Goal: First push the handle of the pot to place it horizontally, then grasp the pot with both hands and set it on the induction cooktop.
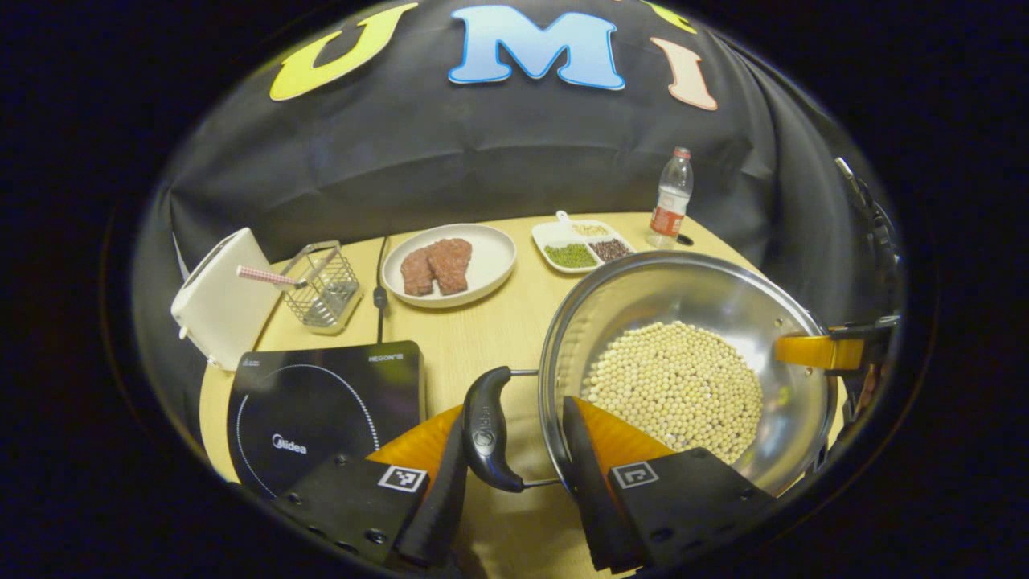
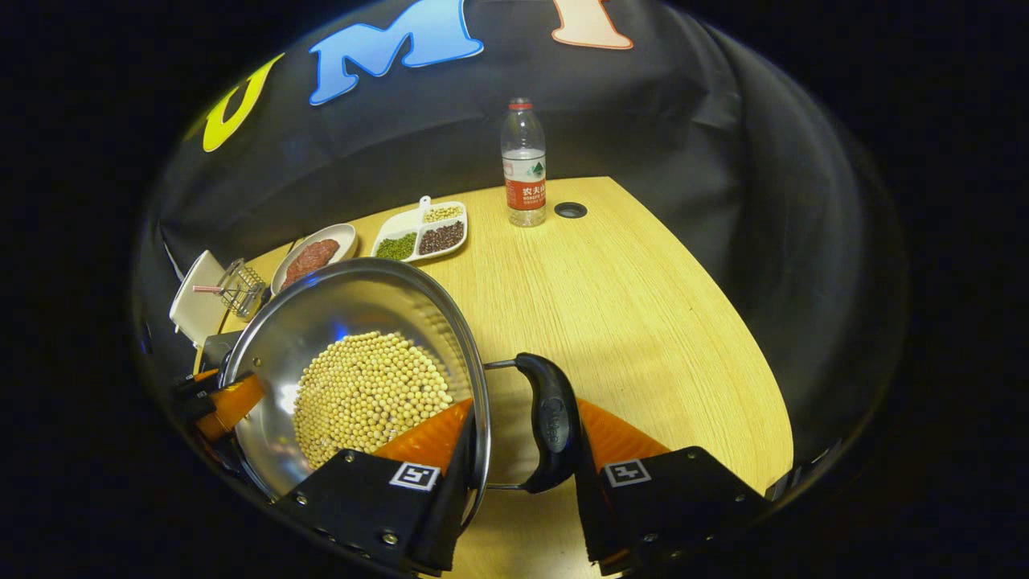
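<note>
A steel pot (image 1: 691,289) holding soybeans (image 1: 675,386) is over the wooden table, just right of the black induction cooktop (image 1: 321,410). My left gripper (image 1: 516,414) straddles the pot's near black handle (image 1: 486,426), one finger outside the handle and the other inside the rim, both pressing. In the right gripper view, my right gripper (image 2: 522,410) clamps the opposite handle (image 2: 551,418) and the rim of the pot (image 2: 338,314) the same way. Each gripper shows across the pot from the other: the right gripper (image 1: 820,351) and the left gripper (image 2: 229,402).
Behind the pot are a white plate (image 1: 490,249) with meat, a divided dish (image 1: 555,235) of beans and a water bottle (image 1: 671,201). A wire basket (image 1: 325,289), a white box (image 1: 217,305) and a cable (image 1: 379,297) lie behind the cooktop. The table (image 2: 643,305) has a round hole (image 2: 570,211).
</note>
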A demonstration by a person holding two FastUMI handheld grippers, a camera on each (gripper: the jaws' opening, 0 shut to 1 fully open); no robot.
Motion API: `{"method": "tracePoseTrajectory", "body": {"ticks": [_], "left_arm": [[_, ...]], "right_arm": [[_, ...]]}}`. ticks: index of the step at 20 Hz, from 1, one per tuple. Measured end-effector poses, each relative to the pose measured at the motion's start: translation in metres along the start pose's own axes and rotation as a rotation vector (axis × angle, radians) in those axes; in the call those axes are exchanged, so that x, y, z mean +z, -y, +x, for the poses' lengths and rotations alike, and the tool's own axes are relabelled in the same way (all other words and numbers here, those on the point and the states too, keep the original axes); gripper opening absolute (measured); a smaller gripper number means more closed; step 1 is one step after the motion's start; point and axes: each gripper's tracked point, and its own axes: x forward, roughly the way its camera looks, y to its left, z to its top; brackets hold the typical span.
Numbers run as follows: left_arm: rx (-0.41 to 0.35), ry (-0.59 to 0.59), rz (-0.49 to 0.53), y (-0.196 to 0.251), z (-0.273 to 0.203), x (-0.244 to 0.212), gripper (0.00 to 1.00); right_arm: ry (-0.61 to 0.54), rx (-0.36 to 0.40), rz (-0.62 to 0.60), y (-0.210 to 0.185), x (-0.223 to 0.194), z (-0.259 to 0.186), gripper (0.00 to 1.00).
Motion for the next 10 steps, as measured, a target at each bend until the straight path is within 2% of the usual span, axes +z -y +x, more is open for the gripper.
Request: {"method": "tracePoseTrajectory", "body": {"ticks": [1,2,6,7,8,10], "left_arm": [[0.003,0.008,0.001,-0.004,-0.006,0.004,0.65],[0.005,0.014,0.003,-0.007,-0.011,0.007,0.69],[0.013,0.051,-0.001,-0.032,-0.035,0.017,0.69],[0.019,0.059,-0.002,-0.040,-0.041,0.019,0.65],[0.023,0.065,-0.006,-0.048,-0.046,0.019,0.69],[0.034,0.075,-0.011,-0.065,-0.057,0.020,0.65]], "right_arm": [[0.006,-0.001,0.001,-0.004,0.002,-0.006,0.60],[0.011,-0.001,-0.001,-0.001,0.006,-0.010,0.60],[0.037,0.004,-0.006,-0.020,0.011,-0.034,0.60],[0.043,0.008,-0.009,-0.039,0.012,-0.041,0.60],[0.045,0.012,-0.013,-0.045,0.016,-0.044,0.60],[0.050,0.019,-0.020,-0.062,0.016,-0.052,0.60]]}}
